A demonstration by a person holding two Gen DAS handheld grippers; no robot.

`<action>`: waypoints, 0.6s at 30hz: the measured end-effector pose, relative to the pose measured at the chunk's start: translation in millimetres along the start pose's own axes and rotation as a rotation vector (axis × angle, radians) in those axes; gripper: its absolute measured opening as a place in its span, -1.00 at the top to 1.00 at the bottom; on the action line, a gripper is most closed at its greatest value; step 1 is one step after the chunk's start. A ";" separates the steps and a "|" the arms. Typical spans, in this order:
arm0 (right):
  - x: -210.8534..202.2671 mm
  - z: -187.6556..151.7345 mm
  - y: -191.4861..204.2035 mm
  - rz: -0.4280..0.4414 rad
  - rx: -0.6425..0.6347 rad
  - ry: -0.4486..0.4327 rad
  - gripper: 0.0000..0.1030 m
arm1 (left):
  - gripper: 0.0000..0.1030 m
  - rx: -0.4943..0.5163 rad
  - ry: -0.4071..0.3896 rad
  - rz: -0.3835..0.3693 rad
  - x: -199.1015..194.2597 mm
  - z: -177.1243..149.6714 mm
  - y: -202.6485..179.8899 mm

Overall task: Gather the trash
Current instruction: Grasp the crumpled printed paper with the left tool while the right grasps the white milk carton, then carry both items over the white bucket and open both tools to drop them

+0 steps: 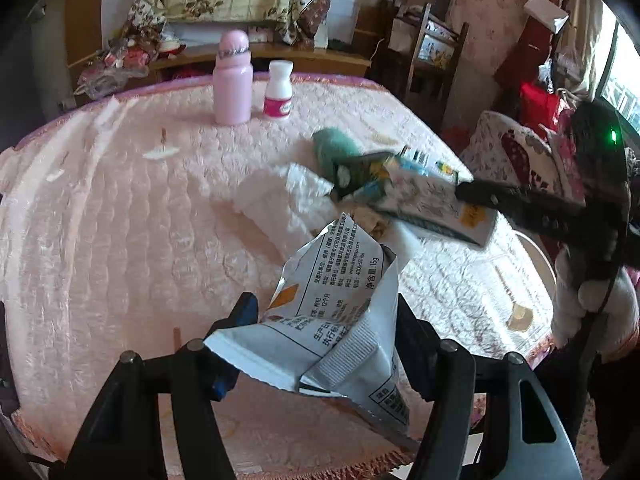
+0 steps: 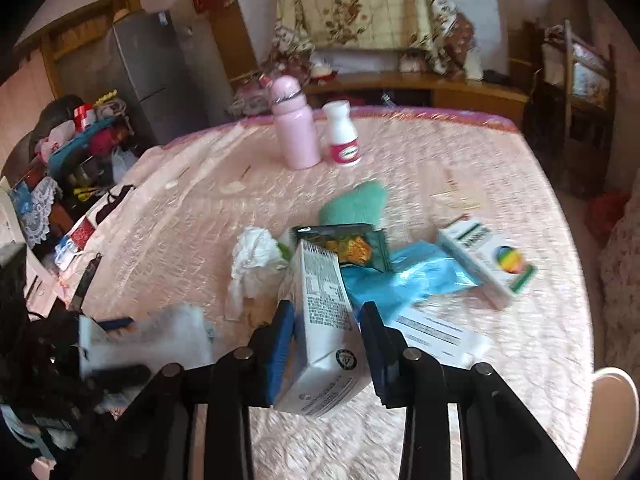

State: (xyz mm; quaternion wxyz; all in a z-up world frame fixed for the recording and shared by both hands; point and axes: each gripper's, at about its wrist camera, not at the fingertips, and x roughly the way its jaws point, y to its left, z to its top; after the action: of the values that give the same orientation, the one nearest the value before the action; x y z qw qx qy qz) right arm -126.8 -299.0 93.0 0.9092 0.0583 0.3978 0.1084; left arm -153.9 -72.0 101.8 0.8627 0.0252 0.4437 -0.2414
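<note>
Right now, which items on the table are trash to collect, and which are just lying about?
Trash: crumpled silver snack wrapper in left gripper; white carton in right gripper; crumpled white tissue.

Lying about: pink bottle; white pill bottle.

Left gripper is angled down at the desk, jaws clamped on a crumpled white snack wrapper. Right gripper tilts down too, jaws squeezed tight on a small white carton, blue pads flat against its sides.
</note>
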 end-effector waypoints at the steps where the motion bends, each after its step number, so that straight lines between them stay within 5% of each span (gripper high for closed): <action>1: -6.3 -1.6 -3.0 0.000 0.007 -0.007 0.28 | -0.31 0.007 -0.006 -0.002 -2.0 2.0 -2.5; 10: 6.7 -33.4 -24.0 -0.007 0.017 0.155 0.24 | -0.31 0.038 0.011 -0.032 1.5 1.5 -26.5; 12: 14.7 -36.9 -29.9 -0.004 0.045 0.164 -0.21 | -0.31 0.035 0.017 -0.035 3.5 0.7 -27.1; 18: 29.7 -43.4 -42.8 0.054 0.133 0.151 -0.17 | -0.31 0.063 0.011 -0.042 3.4 4.6 -40.2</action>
State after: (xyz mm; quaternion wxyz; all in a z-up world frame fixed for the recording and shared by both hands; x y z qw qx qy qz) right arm -132.7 -332.4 34.4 0.8674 0.1208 0.4699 0.1106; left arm -166.4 -110.0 108.8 0.8539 0.0443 0.4410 -0.2729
